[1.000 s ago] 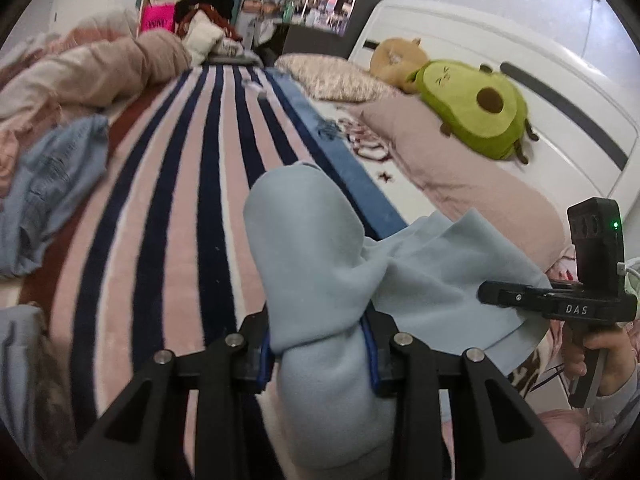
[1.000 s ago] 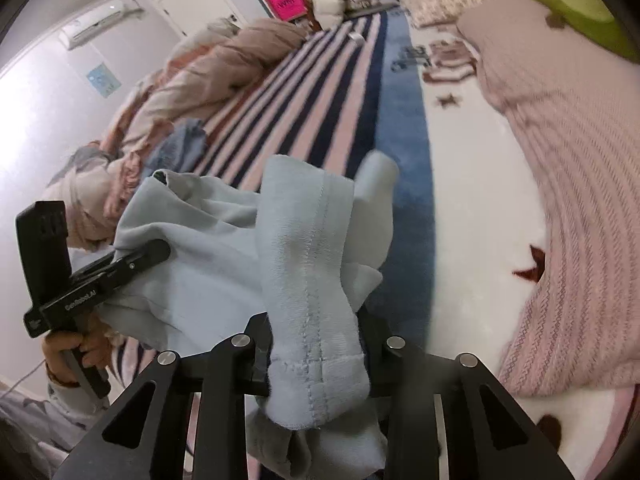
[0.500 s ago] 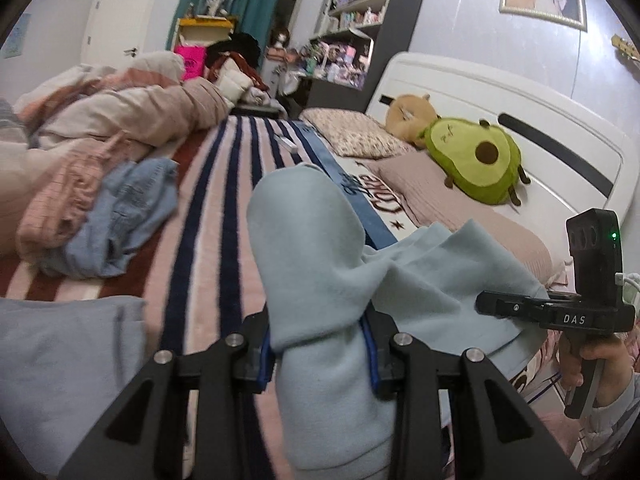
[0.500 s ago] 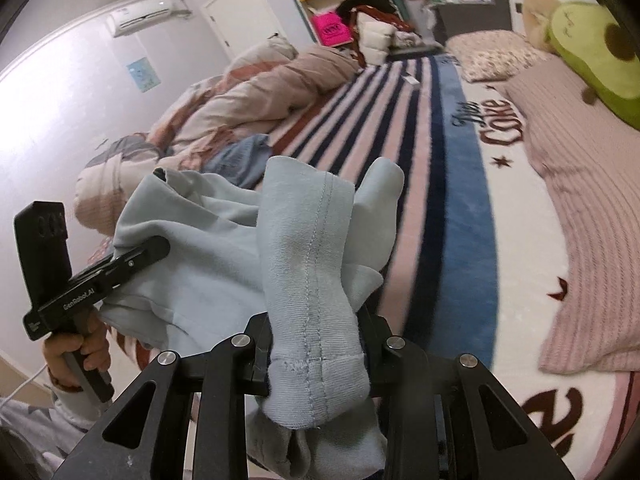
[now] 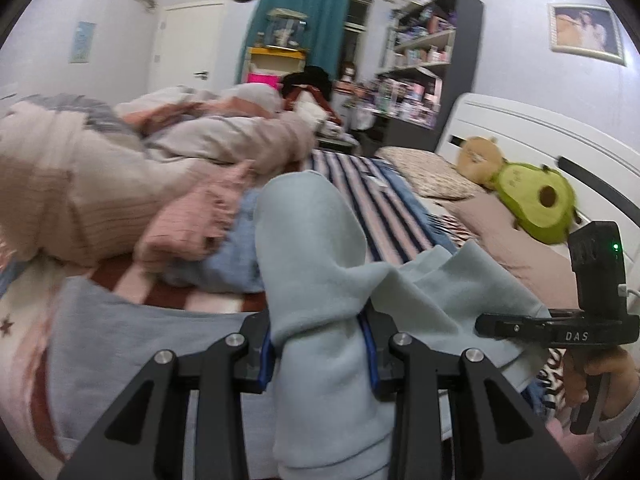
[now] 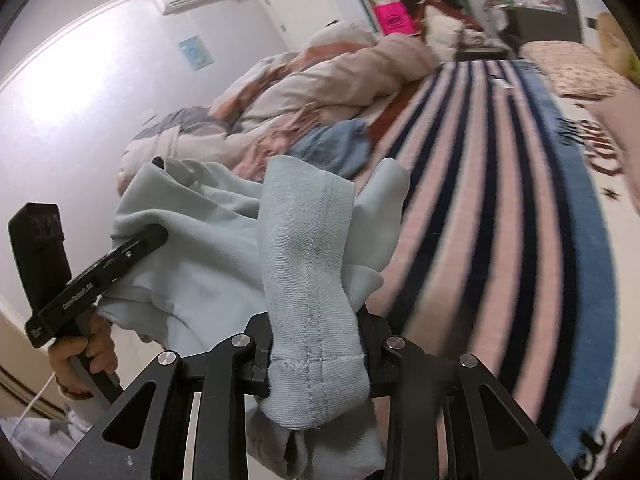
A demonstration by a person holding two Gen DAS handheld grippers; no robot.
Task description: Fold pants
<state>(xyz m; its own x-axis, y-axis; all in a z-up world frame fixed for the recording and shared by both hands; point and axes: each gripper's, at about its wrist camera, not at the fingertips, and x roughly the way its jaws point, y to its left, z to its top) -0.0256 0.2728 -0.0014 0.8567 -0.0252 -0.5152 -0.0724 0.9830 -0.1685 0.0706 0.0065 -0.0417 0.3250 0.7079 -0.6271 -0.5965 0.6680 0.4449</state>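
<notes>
The light blue pants [image 5: 312, 264] hang between both grippers above the bed. My left gripper [image 5: 320, 344] is shut on one bunched end of the pants, which stands up through the jaws. My right gripper [image 6: 316, 344] is shut on a hemmed, seamed end of the pants [image 6: 308, 248]. In the left wrist view the right gripper [image 5: 560, 332] shows at the right edge with cloth draped over it. In the right wrist view the left gripper [image 6: 96, 276] shows at the left, held by a hand.
The striped blanket [image 6: 480, 200] covers the bed. A heap of pink and grey bedding [image 5: 120, 168] and a blue garment [image 6: 336, 144] lie at the left. An avocado plush [image 5: 536, 204] and pillows lie by the white headboard [image 5: 560, 148]. Shelves stand behind.
Both grippers have lifted and tilted upward with the pants; the views now show more of the room and walls. The grips on the pants are unchanged.
</notes>
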